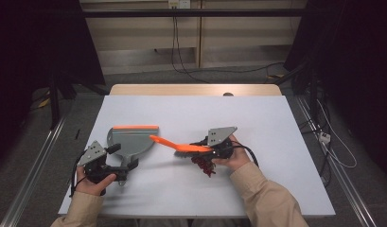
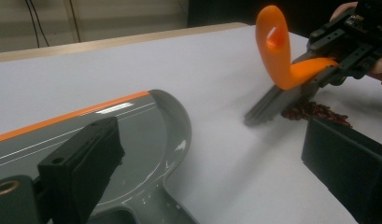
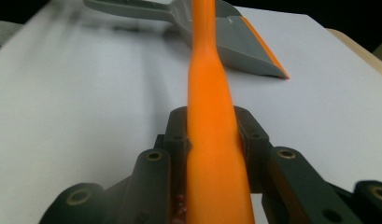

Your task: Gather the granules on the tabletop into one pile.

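I had my right gripper (image 1: 211, 149) clamped hard on the orange brush (image 1: 179, 146), its jaws pressed against both sides of the flat back of the brush, as the right gripper view showed plainly with the handle (image 3: 208, 84) running straight out ahead of them. The brush's long axis lay roughly across the table, tilted a little, with the looped handle end pointing toward the grey dustpan (image 1: 130, 141) and the bristles (image 2: 272, 103) down on the white table (image 1: 257, 118). Under and just beside the bristles, on my near side, sat the little heap of dark red scraps (image 1: 203, 165). The dustpan lay well to the left of the heap, its orange lip (image 1: 135, 127) on the far edge, turned away from me rather than facing the heap. My left gripper (image 1: 119, 168) was the nearer one to it, at the pan's short handle, which lay between its jaws; I could not tell for certain from these views whether those jaws were pinching it or merely standing around it. I judged that everything turned on that gap: the scraps had to travel leftward, along the brush's own length, while the pan's mouth faced away, so the pan would likely need turning to meet the sweep.
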A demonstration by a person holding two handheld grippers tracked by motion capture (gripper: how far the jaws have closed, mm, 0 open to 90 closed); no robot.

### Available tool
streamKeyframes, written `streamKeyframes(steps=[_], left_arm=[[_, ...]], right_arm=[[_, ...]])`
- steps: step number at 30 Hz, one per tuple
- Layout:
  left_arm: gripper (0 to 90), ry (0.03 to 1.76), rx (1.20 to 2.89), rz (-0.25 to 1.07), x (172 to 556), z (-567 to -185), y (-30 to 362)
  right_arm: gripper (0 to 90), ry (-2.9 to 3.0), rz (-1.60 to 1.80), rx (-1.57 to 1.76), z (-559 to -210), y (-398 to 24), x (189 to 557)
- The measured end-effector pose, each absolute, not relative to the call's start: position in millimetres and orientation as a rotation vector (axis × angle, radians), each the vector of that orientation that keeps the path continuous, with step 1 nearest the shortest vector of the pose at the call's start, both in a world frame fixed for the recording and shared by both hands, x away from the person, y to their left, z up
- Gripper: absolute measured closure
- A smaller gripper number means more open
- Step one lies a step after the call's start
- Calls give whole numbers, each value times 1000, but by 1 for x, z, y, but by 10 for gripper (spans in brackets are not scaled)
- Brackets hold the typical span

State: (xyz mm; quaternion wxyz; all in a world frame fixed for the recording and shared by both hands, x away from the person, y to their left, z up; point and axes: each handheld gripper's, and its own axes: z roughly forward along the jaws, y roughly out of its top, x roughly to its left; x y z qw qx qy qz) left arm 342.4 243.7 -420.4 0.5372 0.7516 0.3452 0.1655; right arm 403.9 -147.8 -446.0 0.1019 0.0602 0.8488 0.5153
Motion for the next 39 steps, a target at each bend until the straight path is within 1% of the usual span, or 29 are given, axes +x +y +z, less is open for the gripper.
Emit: streamKeyframes(steps=[13, 23, 27, 33, 39], left_arm=[[48, 816, 1798, 391, 343, -421, 241], [48, 812, 1805, 388, 343, -422, 240], [48, 810, 1804, 387, 343, -422, 239], [48, 812, 1804, 382, 343, -423, 239], [48, 812, 1804, 382, 343, -423, 239]], right_arm=[[713, 2496, 1541, 188, -440, -146, 396], [713, 2425, 1564, 433, -425, -145, 387], [713, 2424, 1582, 411, -421, -141, 386], [713, 2519, 1489, 365, -420, -132, 384], [713, 2590, 1395, 373, -425, -131, 385]])
